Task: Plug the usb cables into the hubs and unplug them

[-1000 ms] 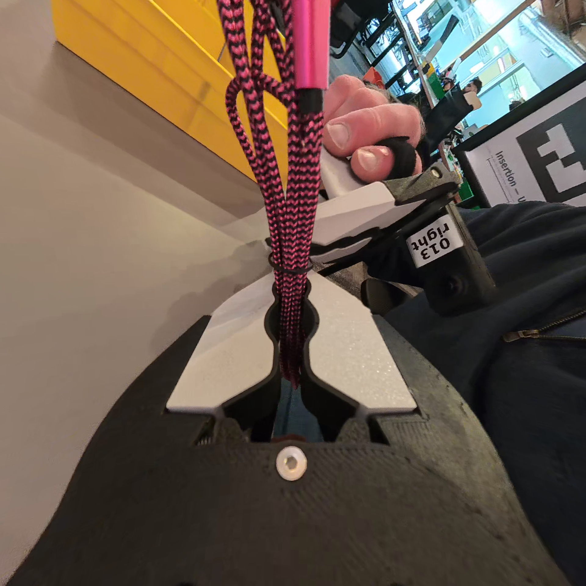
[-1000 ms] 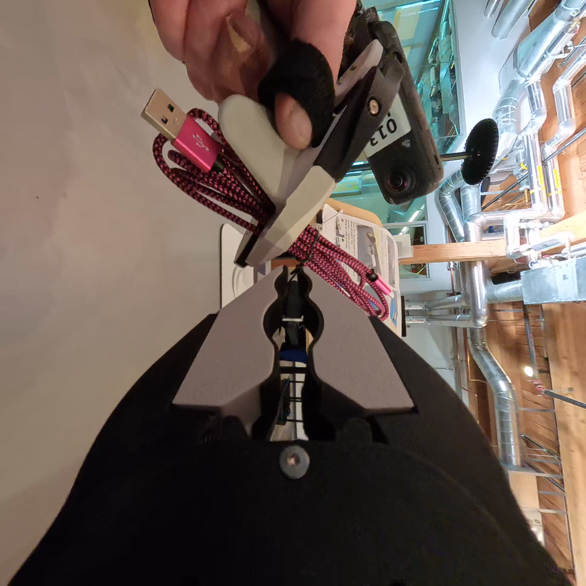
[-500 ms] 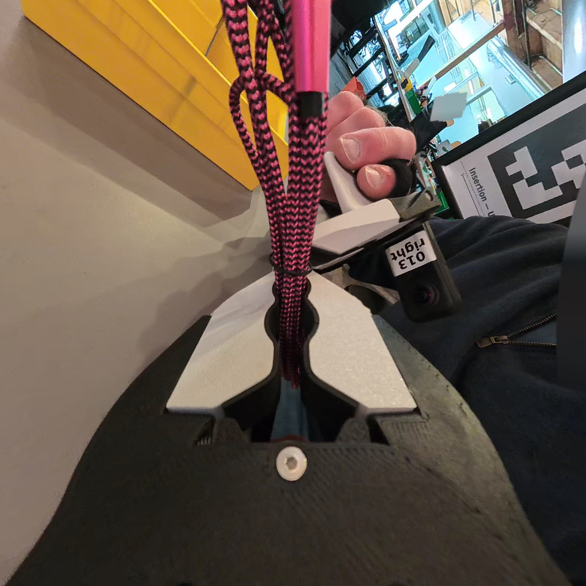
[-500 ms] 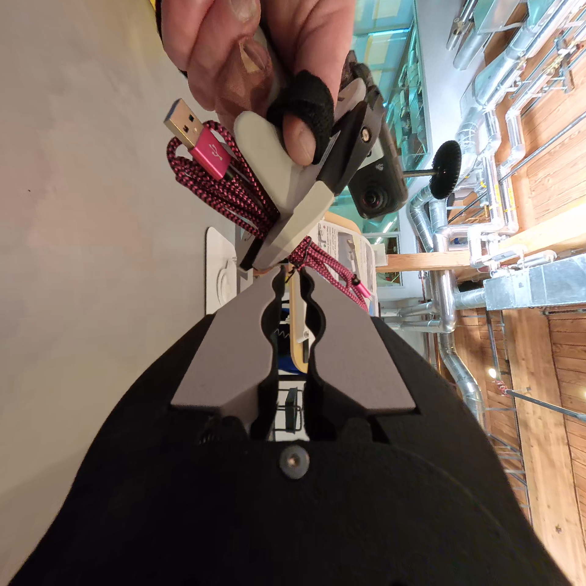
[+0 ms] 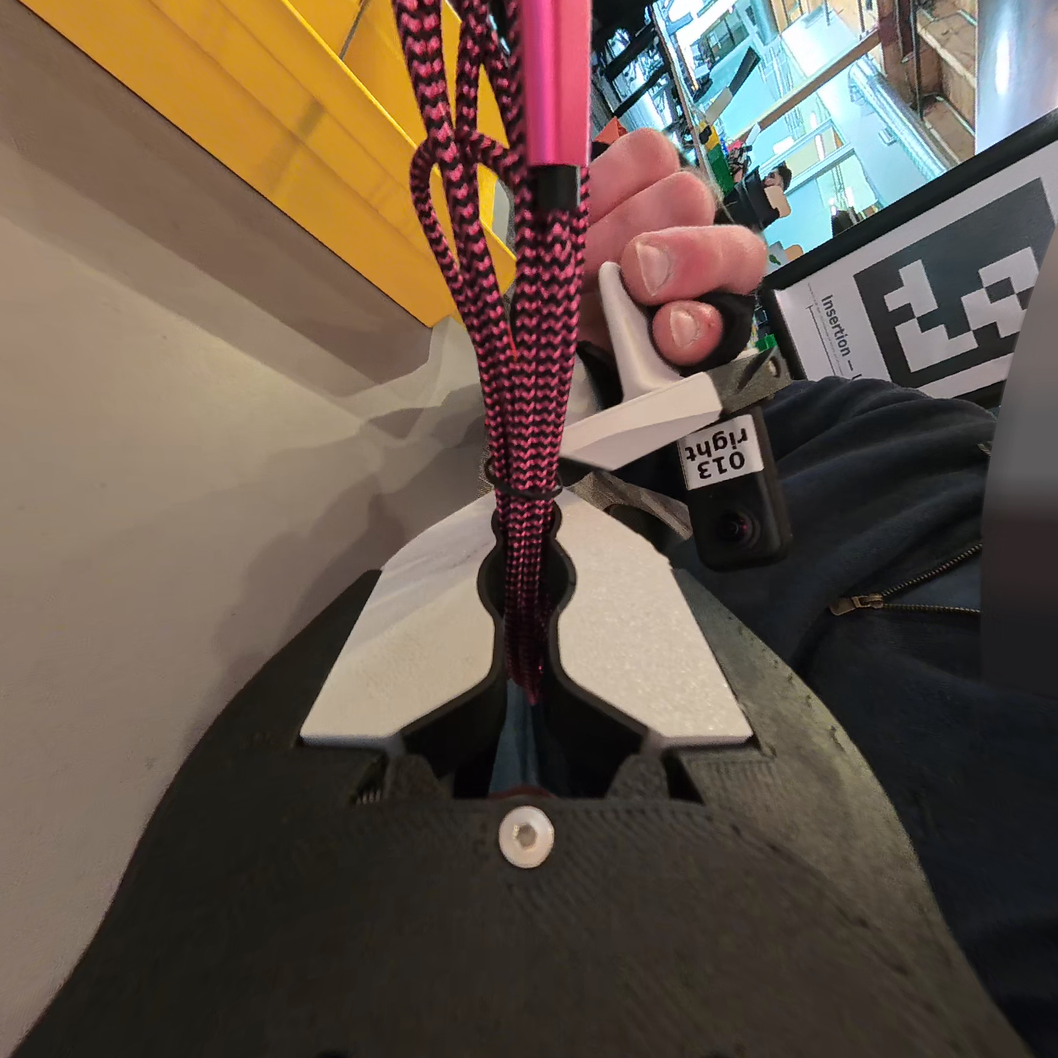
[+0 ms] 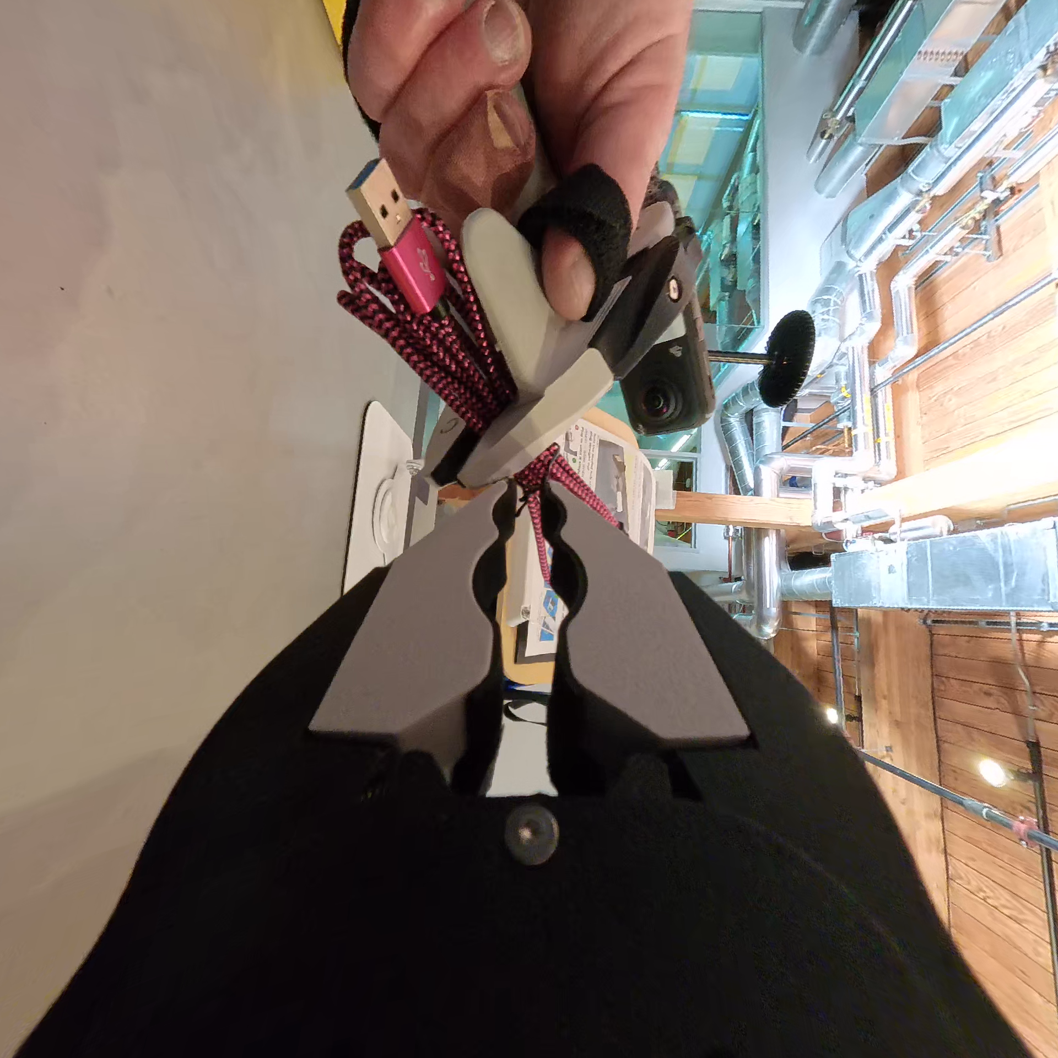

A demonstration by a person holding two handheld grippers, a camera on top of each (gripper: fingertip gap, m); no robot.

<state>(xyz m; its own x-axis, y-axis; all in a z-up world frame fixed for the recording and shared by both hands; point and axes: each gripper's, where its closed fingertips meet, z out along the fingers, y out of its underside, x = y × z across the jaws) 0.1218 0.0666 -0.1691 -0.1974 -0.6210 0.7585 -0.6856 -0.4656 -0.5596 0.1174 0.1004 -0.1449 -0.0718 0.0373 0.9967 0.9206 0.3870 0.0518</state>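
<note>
Left gripper [image 5: 524,538] clenched on cable [image 5: 524,366] bundle above desk [image 5: 172,458]; right gripper [image 6: 529,504] fingers slightly apart around a loose strand – contact unclear; plug [image 6: 395,235] free; hubs hidden

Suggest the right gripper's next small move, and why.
Probably shut the right gripper on the cable strand lying between its parted fingers. The left gripper clamps the tied cable bundle mid-length, with the plug sticking out free, so a second hold seems needed to regrip nearer the plug.
</note>
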